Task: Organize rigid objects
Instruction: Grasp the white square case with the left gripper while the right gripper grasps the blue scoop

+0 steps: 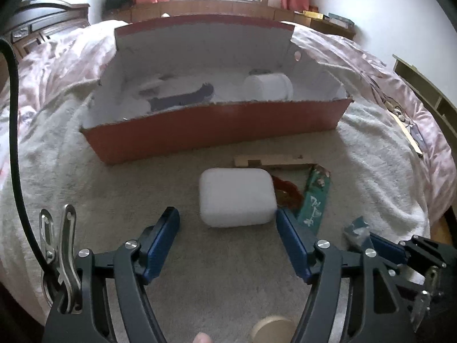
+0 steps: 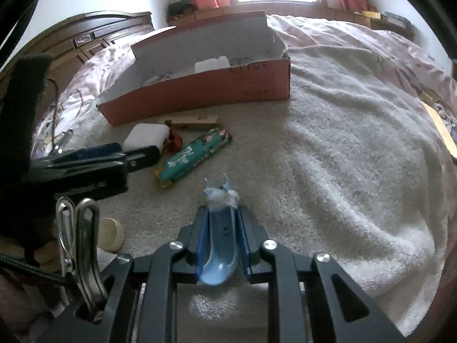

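A white rounded box [image 1: 237,196] lies on the beige blanket just ahead of my left gripper [image 1: 228,223], which is open, its blue fingers either side of the box's near end without gripping it. The box also shows in the right wrist view [image 2: 147,138]. My right gripper [image 2: 222,214] is shut on a pale blue plastic object [image 2: 220,245] with crumpled film at its tip. A red cardboard box [image 1: 217,127] stands open behind, holding a white cylinder [image 1: 268,85] and a dark blue item [image 1: 185,98]. A green packet [image 1: 314,200] lies right of the white box.
A wooden strip [image 1: 268,161] and a red-brown piece [image 1: 287,191] lie by the white box. A round wooden disc [image 1: 272,328] sits near my left gripper's base. The bed's right edge [image 1: 434,217], a headboard [image 2: 94,37] and a window sill [image 1: 217,5] surround the area.
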Available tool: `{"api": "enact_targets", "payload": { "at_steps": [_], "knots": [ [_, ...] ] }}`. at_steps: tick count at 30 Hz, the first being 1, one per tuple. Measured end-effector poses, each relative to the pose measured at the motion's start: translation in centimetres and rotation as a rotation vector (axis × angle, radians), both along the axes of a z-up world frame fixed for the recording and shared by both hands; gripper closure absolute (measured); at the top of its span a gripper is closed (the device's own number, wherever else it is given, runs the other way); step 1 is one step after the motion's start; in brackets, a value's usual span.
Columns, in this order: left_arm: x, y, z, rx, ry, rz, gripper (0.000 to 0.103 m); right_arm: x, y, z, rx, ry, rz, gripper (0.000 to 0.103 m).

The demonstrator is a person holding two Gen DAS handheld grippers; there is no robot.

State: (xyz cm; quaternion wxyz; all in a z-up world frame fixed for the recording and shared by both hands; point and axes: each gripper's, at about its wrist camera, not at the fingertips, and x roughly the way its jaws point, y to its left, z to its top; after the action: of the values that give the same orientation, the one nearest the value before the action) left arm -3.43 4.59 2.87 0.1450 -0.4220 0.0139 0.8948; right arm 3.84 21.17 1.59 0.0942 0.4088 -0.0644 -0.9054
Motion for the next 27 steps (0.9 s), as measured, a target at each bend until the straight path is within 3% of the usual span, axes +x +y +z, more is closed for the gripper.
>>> {"api": "enact_targets", "payload": {
  "at_steps": [6,10,13,14,22,27],
  "knots": [
    [-0.9,0.7,-0.2,-0.038,-0.002,0.022,0.031,0.0,0.2,0.0,-0.023,-0.001,0.006,0.08],
    [-1.2,0.6,-0.2,-0.019,-0.008,0.061,0.031,0.2,0.3,0.1,-0.034,-0.002,0.011,0.077],
    [-0.9,0.1,-0.1,-0.017,0.0,0.079,0.045,0.6,0.2,0.1,-0.027,-0.004,0.019,0.072],
    [-0.8,-0.2,-0.1,-0.024,-0.002,0.081,0.045,0.7,0.1,0.1,-0.023,-0.006,0.024,0.071],
    [2.6,-2.7,-0.4,-0.048,-0.028,0.098,0.045,1.0,-0.2,0.2,-0.027,-0.02,0.046,0.061],
    [3.8,-3.3,-0.8,-0.043,-0.001,0.105,0.045,1.1,-0.7,0.2,0.0,-0.019,0.04,0.06]
  ]
}}
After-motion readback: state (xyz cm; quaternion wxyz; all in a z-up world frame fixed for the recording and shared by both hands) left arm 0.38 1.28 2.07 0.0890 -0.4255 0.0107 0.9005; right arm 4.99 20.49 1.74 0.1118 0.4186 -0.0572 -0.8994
